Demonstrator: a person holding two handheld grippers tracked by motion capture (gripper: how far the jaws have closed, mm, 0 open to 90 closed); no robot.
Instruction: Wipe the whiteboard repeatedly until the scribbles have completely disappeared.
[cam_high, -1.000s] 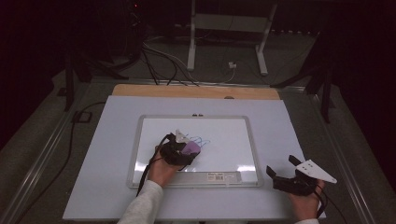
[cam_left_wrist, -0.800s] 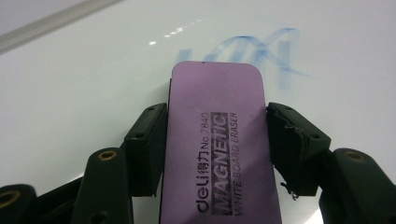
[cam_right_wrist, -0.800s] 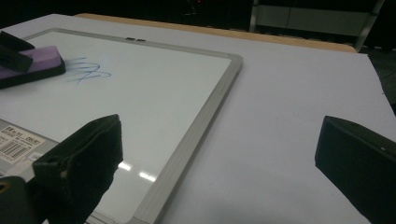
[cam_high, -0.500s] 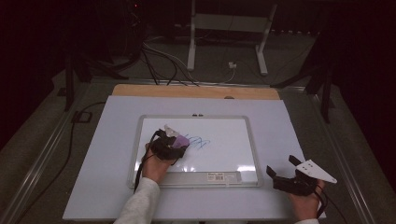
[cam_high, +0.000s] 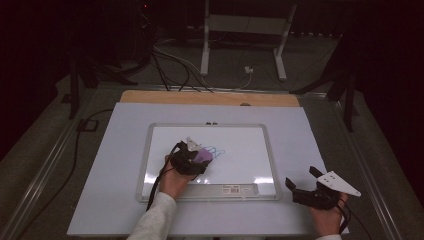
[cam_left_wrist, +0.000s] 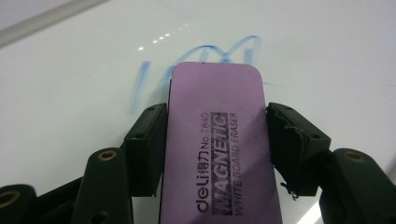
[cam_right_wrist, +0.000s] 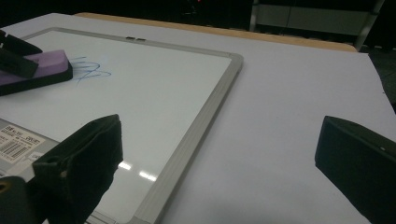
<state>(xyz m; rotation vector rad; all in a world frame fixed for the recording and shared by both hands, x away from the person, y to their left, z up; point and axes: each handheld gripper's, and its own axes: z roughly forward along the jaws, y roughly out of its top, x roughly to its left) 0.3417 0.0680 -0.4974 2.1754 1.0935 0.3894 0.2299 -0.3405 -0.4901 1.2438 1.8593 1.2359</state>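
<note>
On purple eraser: "MAGNETIC WHITE BOARD ERASER"

The left gripper sits near centre in the high view, forearm entering from 6 o'clock, jaws pointing toward 1 o'clock and clamped tight; the right gripper rests at 4 o'clock, jaws spread wide, aimed toward 10 o'clock.

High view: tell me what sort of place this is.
Probably a lab or recording workspace, not a home: a whiteboard lies flat on a white-topped table, cables trail over the dark floor, and a metal stand rises behind.
</note>
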